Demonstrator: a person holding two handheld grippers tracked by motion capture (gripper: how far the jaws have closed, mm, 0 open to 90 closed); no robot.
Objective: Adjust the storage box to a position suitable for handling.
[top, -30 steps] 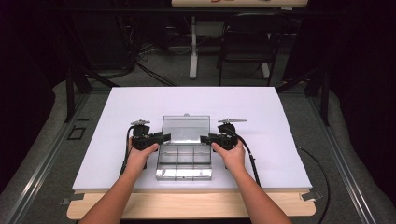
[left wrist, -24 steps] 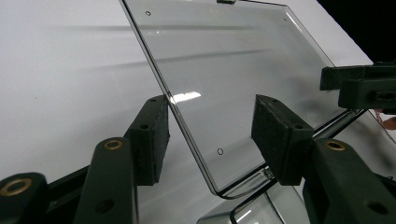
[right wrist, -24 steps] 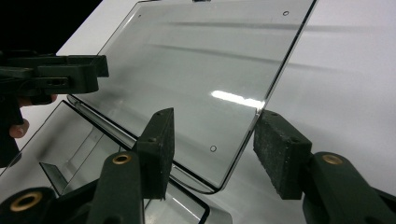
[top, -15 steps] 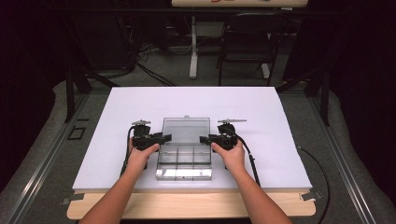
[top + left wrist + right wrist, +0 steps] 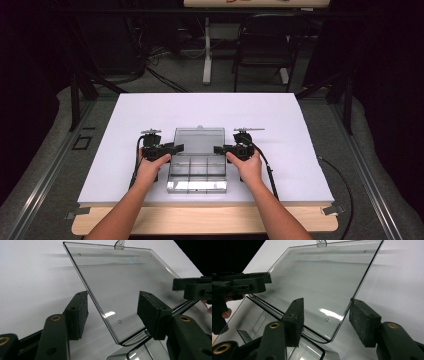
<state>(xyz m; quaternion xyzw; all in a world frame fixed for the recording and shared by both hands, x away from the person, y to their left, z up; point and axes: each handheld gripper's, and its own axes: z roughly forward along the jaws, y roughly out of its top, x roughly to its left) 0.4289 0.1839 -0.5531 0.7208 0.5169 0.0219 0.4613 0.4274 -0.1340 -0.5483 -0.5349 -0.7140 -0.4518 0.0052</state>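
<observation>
Left claw (image 5: 175, 148): yours, just spread, straddling lid (image 5: 198, 140) edge.
Right claw (image 5: 218, 149): likewise spread, lid edge between.
Box (image 5: 197, 173): open on bench (image 5: 280, 120).

The white bench (image 5: 150, 110) is brightly lit, its surroundings dark; glare streaks the clear lid (image 5: 120, 285); high view soft.

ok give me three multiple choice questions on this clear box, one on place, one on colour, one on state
1. Where is the clear box?
A. between the two grippers
B. at the table's far right corner
C. on the floor

2. What colour is the table top?
A. white
B. red
C. green

3. How is the lid?
A. shut flat
B. swung open
C. taken off

A: the left gripper and right gripper flank it.
A: the surface is plain white.
B: it stands up off the tray, attached at the hinge.
</observation>
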